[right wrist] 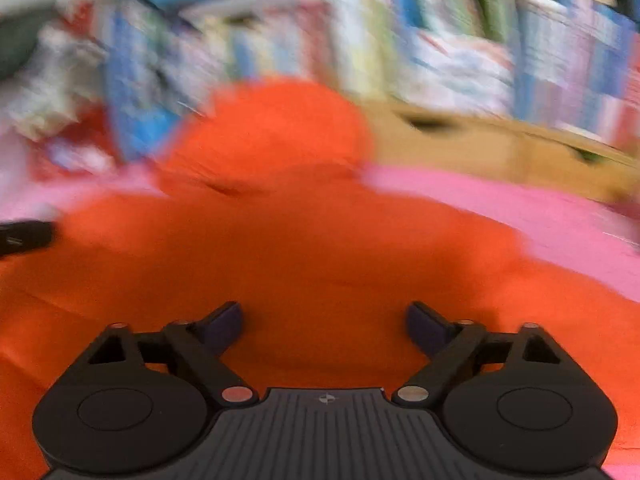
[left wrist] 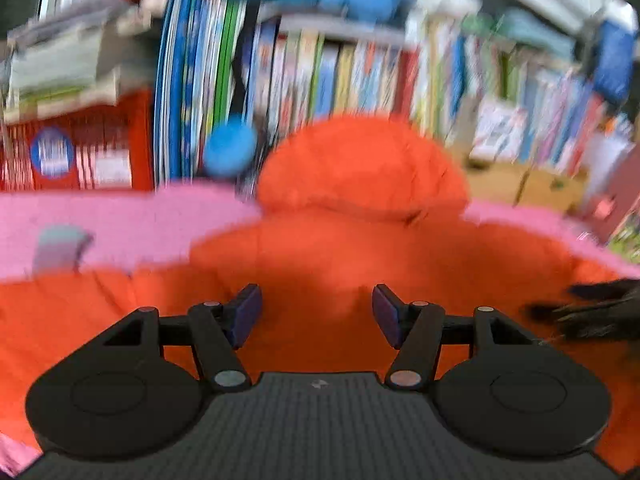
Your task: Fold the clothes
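The left hand-held gripper [left wrist: 317, 312] is seen spread wide, nothing between its purple-padded fingers, held low over the body of an orange hooded garment [left wrist: 340, 248]. The right hand-held gripper [right wrist: 324, 330] is likewise spread and empty, over the same garment from the other side. In the left wrist view a dark blurred shape at the right edge is taken to be the right tool; in the right wrist view a dark shape at the left edge is probably the left one.

The garment is laid on a pink surface [left wrist: 120, 220], its hood [left wrist: 360, 168] pointing away towards a bookshelf [left wrist: 320, 72] packed with books. Both views are smeared by motion, so seams, sleeves and hem cannot be made out, nor can it be told whether the sleeves are already turned in.

The scene would suit a garment spread flat for folding as well as one partly folded and being smoothed. In either case, a good fold is judged to depend on the fabric being taken at matching points on both sides, only the intended layers being pinched, and the two tools being moved together so that the edge stays straight. The padded cloth is likely to spring back, so creases may need pressing down.
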`<action>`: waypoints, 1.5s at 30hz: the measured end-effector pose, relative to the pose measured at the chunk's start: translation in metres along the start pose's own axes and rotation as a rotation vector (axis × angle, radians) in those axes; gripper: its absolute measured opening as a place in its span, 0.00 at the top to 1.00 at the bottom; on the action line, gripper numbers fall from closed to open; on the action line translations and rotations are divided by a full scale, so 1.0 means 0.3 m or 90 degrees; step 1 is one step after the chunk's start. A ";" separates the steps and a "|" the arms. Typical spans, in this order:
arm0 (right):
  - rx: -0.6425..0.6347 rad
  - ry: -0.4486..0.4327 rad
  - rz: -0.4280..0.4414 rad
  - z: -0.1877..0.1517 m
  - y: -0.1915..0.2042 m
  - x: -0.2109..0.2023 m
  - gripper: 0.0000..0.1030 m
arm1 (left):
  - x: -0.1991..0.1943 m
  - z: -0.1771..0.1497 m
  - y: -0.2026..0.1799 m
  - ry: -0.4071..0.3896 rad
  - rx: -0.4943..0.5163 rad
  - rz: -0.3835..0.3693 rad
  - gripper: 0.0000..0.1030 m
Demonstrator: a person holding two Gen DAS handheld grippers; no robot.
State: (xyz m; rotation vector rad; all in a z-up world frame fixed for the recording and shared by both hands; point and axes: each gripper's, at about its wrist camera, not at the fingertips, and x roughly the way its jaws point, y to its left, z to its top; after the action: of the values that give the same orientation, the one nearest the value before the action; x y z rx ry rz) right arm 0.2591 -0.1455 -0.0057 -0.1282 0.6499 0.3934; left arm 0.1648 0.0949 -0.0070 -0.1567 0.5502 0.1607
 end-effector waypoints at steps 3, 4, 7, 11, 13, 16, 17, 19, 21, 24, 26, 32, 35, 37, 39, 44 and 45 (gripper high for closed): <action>0.053 0.015 -0.064 -0.043 -0.213 -0.020 0.15 | 0.046 -0.020 0.025 0.019 -0.020 0.025 0.42; 0.072 0.018 -0.087 -0.058 -0.289 -0.036 0.16 | 0.046 -0.022 0.026 0.017 -0.014 0.034 0.41; 0.070 0.012 -0.207 -0.133 -0.478 -0.078 0.09 | 0.066 -0.016 0.038 0.020 0.027 0.086 0.42; 0.167 0.021 -0.309 -0.230 -0.748 -0.174 0.09 | 0.084 0.002 0.091 0.020 0.033 0.123 0.42; 0.210 0.033 -0.366 -0.269 -0.862 -0.226 0.09 | 0.085 0.007 0.121 0.017 0.033 0.147 0.41; 0.235 0.046 -0.418 -0.282 -0.908 -0.299 0.11 | 0.060 0.011 0.146 0.015 0.021 0.182 0.44; 0.242 0.049 -0.431 -0.281 -0.909 -0.323 0.17 | 0.049 0.017 0.144 0.015 0.014 0.184 0.45; 0.256 0.054 -0.454 -0.278 -0.912 -0.371 0.21 | 0.032 0.037 0.093 0.001 0.028 0.123 0.45; 0.247 0.009 -0.385 -0.228 -0.832 -0.395 0.21 | 0.041 0.044 0.055 -0.001 0.032 0.087 0.44; 0.198 -0.047 -0.209 -0.089 -0.621 -0.337 0.19 | 0.090 0.035 0.018 0.014 0.025 0.063 0.43; 0.158 -0.080 -0.093 -0.002 -0.472 -0.274 0.17 | 0.122 0.028 -0.007 0.024 0.020 0.047 0.42; 0.129 -0.066 0.109 0.144 -0.146 0.033 0.17 | 0.189 0.026 -0.028 0.044 0.007 0.012 0.37; 0.088 -0.032 0.110 0.162 -0.027 0.172 0.19 | 0.215 0.040 -0.026 0.048 0.017 0.007 0.36; 0.027 0.007 0.032 0.149 0.016 0.251 0.21 | 0.232 0.050 -0.024 0.051 0.024 0.004 0.35; 0.014 0.013 -0.026 0.125 -0.021 0.274 0.21 | 0.249 0.059 -0.023 0.054 0.031 0.001 0.35; 0.082 0.024 -0.140 0.080 -0.214 0.230 0.21 | 0.291 0.083 -0.019 0.061 0.049 -0.007 0.35; 0.109 0.025 -0.150 0.066 -0.259 0.211 0.21 | 0.300 0.087 -0.019 0.062 0.052 -0.009 0.35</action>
State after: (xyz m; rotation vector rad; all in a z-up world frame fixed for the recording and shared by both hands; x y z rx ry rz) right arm 0.3470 -0.1922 -0.0292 -0.0477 0.6963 0.1081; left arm 0.2548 0.1043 -0.0320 -0.0890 0.6520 0.1173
